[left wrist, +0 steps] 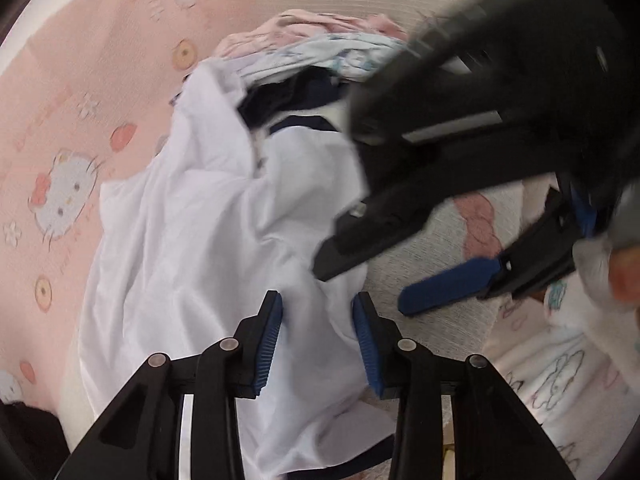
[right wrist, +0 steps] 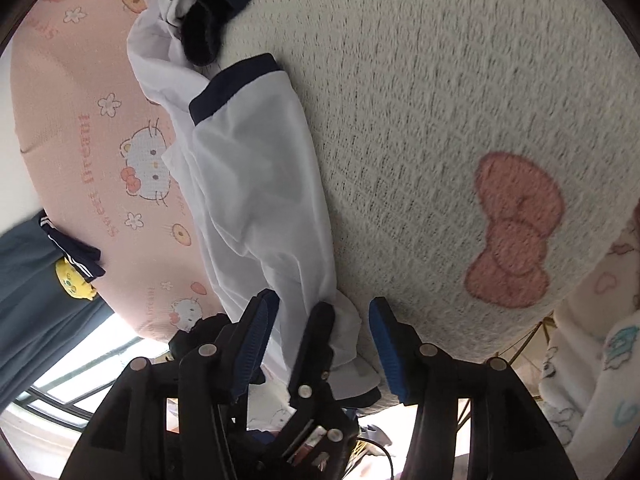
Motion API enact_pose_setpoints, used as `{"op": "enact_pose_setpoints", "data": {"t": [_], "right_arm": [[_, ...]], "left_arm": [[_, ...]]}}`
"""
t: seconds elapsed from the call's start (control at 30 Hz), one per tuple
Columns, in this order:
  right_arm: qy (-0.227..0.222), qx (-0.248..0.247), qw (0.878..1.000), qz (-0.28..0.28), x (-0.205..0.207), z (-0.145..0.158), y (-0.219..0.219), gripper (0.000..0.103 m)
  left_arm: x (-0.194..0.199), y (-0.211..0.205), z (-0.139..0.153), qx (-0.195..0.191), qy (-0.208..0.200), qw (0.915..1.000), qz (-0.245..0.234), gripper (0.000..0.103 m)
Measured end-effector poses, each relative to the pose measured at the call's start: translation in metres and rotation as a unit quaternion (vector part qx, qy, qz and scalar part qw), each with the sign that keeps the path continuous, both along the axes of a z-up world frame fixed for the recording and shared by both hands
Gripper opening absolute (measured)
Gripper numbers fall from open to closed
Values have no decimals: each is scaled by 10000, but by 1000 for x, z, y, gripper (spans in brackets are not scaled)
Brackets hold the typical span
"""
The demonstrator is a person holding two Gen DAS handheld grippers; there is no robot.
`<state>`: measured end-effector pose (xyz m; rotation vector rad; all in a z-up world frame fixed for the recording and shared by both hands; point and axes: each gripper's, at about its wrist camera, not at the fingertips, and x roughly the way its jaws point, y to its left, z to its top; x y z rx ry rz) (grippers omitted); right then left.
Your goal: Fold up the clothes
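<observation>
**Blue-padded grippers over a white garment**

Left gripper (left wrist: 318, 320) straddles rumpled white cloth, whether its pads press is unclear. Right gripper (right wrist: 324, 320) stands open, blurred in the left view. White garment (right wrist: 256, 184) with navy cuff lies crumpled on the cream bedspread (right wrist: 440, 100), partly hiding a clothes pile (left wrist: 320, 44).

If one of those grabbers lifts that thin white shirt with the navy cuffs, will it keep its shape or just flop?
Probably flop: the thin white shirt with navy cuffs already lies in soft creases and drapes over the cream textured blanket. It looks light, since the cloth is sheer enough to show shading through it. It may slip, as only a narrow fold sits between the left gripper pads.
</observation>
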<state>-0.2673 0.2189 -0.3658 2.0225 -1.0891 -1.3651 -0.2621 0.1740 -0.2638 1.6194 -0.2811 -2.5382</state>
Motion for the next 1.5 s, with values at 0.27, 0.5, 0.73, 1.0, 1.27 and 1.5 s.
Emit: {"op": "enact_pose_setpoints", "data": {"t": [0.27, 0.5, 0.73, 1.0, 1.27, 1.5], "right_arm": [[44, 28, 10000, -10, -3, -3, -23, 53], [468, 220, 9987, 7, -11, 6, -39, 43], [954, 313, 9949, 107, -10, 25, -39, 19], [1136, 2, 9934, -129, -14, 40, -15, 14], [1198, -275, 9919, -314, -23, 52, 7, 14], [1006, -341, 9941, -197, -32, 49, 1, 14]], "left_arm": [[2, -48, 5, 1134, -25, 9913, 668, 34], [6, -57, 6, 1539, 171, 9858, 645, 34], [11, -77, 14, 2439, 269, 9648, 947, 48], [15, -72, 37, 2530, 571, 9595, 1098, 70], [4, -25, 36, 1735, 416, 9818, 651, 70], [-10, 6, 24, 1208, 396, 9916, 227, 70]]}}
